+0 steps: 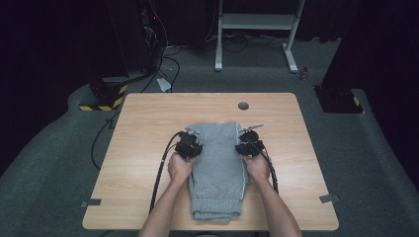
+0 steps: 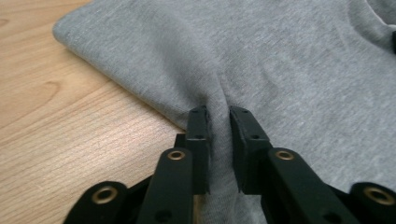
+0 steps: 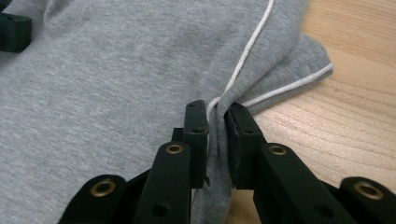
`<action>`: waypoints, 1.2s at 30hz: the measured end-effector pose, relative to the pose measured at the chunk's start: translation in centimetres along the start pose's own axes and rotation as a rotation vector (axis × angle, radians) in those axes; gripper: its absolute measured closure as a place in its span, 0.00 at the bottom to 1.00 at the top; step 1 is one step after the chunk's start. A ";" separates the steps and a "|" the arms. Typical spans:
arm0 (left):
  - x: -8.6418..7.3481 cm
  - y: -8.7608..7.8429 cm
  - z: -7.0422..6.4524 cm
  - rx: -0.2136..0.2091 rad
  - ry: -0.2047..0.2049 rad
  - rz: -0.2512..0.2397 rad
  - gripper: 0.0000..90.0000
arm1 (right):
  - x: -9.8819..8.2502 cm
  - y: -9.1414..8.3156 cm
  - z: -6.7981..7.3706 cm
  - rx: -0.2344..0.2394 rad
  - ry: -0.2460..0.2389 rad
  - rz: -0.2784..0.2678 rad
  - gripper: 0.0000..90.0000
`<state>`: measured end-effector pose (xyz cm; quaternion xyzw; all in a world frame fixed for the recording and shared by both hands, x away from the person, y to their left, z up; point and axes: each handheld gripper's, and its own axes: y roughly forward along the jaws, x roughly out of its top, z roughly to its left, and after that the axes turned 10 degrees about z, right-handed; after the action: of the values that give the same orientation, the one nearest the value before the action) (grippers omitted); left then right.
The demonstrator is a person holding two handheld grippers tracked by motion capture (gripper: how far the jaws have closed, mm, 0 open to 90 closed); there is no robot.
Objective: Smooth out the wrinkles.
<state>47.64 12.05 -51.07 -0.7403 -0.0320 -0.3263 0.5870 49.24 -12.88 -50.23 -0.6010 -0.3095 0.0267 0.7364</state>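
1. High view: grey folded pants (image 1: 216, 168) lie in the middle of the wooden table (image 1: 148, 128), cuffs toward the person. The left gripper (image 1: 190, 139) sits at the garment's left edge and the right gripper (image 1: 248, 141) at its right edge, each in a hand.
2. Left gripper view: the jaws pinch a ridge of grey fabric at the garment's edge beside bare wood.
3. Right gripper view: the jaws clamp the edge, catching the white piping (image 3: 252, 44).
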 end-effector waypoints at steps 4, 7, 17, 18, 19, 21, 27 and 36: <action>0.2 -0.3 1.1 -0.092 -0.016 0.025 0.91 | -0.1 -0.2 -0.3 0.030 0.022 0.008 0.90; 0.3 -1.3 1.5 -0.134 -0.009 0.004 0.91 | -0.2 -0.7 -0.6 0.052 0.021 -0.003 0.90; 0.7 -3.6 1.8 -0.190 0.009 -0.048 0.91 | -0.5 -3.6 -0.8 0.118 -0.013 -0.096 0.90; 0.7 -3.8 1.9 -0.200 0.001 -0.054 0.91 | -0.6 -3.7 -0.9 0.121 -0.011 -0.099 0.90; 0.7 -4.0 1.9 -0.208 -0.002 -0.058 0.91 | -0.6 -3.9 -1.0 0.123 -0.009 -0.104 0.90; 0.7 -4.3 2.0 -0.220 0.001 -0.070 0.91 | -0.6 -4.2 -1.0 0.120 -0.020 -0.103 0.90; 1.2 -5.5 2.4 -0.238 -0.010 -0.071 0.91 | 0.0 -5.7 -0.5 0.101 -0.032 -0.116 0.91; 5.5 -7.6 2.4 -0.228 -0.012 -0.109 0.92 | 2.1 -7.2 -1.8 0.074 -0.018 -0.159 0.91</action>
<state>49.77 14.72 -42.04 -0.8013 -0.0386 -0.3546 0.4804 49.46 -15.59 -43.01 -0.5467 -0.3616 -0.0148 0.7551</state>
